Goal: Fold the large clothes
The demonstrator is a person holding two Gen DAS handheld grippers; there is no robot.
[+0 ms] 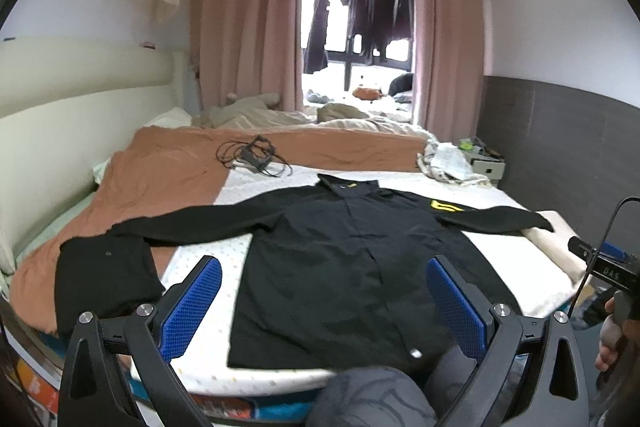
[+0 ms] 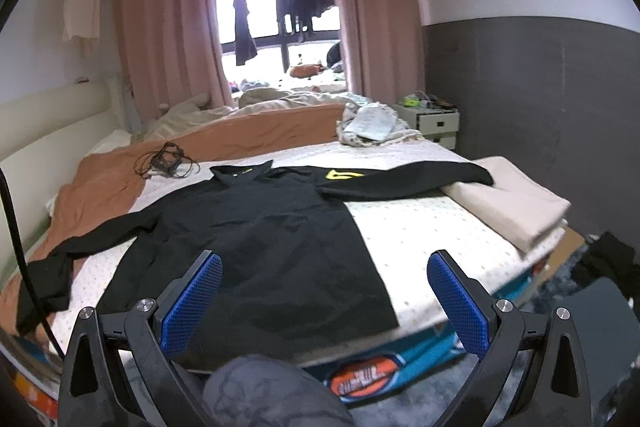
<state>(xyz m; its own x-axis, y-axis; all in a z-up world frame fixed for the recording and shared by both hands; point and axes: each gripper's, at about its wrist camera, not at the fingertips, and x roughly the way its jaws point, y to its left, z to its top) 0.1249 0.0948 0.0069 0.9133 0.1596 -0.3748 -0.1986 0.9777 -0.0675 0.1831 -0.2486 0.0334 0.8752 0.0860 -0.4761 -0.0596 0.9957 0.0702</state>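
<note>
Black shirt [image 1: 340, 267] lies flat, 2 sleeves spread, ready for folding. Left gripper [image 1: 324, 301] & right gripper [image 2: 324, 301]: jaws wide apart, holding nothing, above hem.

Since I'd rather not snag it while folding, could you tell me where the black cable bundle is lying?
The black cable bundle lies on the orange blanket, beyond the black shirt's collar and to its left in both views.

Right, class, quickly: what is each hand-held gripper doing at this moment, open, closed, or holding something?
Left hand-held gripper: open, holding nothing, above the black shirt.
Right hand-held gripper: open, holding nothing.
</note>
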